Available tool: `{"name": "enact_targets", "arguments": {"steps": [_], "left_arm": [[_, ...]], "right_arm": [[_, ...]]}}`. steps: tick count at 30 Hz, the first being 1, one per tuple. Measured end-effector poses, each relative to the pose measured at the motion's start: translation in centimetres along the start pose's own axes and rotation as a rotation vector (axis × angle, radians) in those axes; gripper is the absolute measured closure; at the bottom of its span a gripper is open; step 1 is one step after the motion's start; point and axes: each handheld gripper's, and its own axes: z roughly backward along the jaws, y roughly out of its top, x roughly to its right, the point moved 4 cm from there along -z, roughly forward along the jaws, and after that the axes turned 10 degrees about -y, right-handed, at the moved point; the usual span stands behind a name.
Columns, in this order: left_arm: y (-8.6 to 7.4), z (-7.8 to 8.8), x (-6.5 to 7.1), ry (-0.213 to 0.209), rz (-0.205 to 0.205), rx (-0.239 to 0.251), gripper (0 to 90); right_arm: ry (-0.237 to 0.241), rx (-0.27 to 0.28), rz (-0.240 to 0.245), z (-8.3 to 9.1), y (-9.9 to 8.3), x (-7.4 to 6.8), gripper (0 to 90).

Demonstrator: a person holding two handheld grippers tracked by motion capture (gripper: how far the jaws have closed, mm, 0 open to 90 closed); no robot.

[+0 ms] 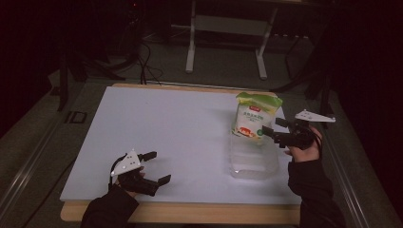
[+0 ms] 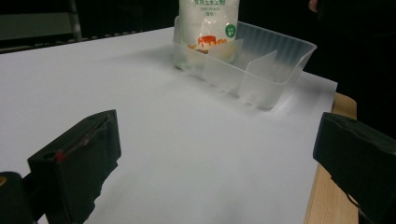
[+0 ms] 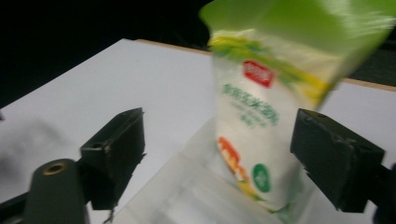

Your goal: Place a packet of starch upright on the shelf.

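The person wore dark long sleeves [image 1: 313,187]. Each black two-jaw gripper, left [image 1: 154,167] and right [image 1: 273,128], carried a grey three-cornered plate [image 1: 315,116] dotted with small holes.

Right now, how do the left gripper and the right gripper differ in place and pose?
The left gripper rests low near the table's front edge, far from the bag; the right gripper is raised beside the bag, which stands in the clear bin. Both are open and hold nothing.

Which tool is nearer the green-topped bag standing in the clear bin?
Right. The right tool is open just beside the bag, level with it. The left tool rests open far across the table, near its front edge.
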Motion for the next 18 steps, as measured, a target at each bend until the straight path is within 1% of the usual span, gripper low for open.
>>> {"name": "enact_targets", "arguments": {"steps": [2,5,7,8,10,15,18], "left_arm": [[0.0,0.0,0.0,0.001,-0.001,-0.002,1.4],[0.0,0.0,0.0,0.002,0.0,0.0,1.4],[-0.1,0.1,0.0,0.003,0.001,-0.001,1.4],[-0.1,0.1,0.0,0.003,0.0,-0.002,1.4],[-0.1,0.0,0.1,0.002,0.004,-0.002,1.4],[-0.1,0.0,0.2,-0.007,0.002,-0.004,1.4],[-0.1,0.0,0.2,-0.007,0.008,-0.001,1.4]], "right_arm": [[0.023,0.012,-0.007,0.2,-0.1,-0.7,18.0],[0.026,0.018,0.013,0.3,-0.3,-1.7,17.8],[0.047,0.019,0.014,0.3,-0.4,-2.3,17.7],[0.05,0.02,0.019,0.4,-0.5,-2.5,17.7],[0.065,0.024,0.013,0.4,-0.6,-3.2,17.7],[0.066,0.053,0.026,0.7,-1.0,-4.7,17.7],[0.086,0.05,0.04,0.7,-1.3,-5.6,17.6]]}}
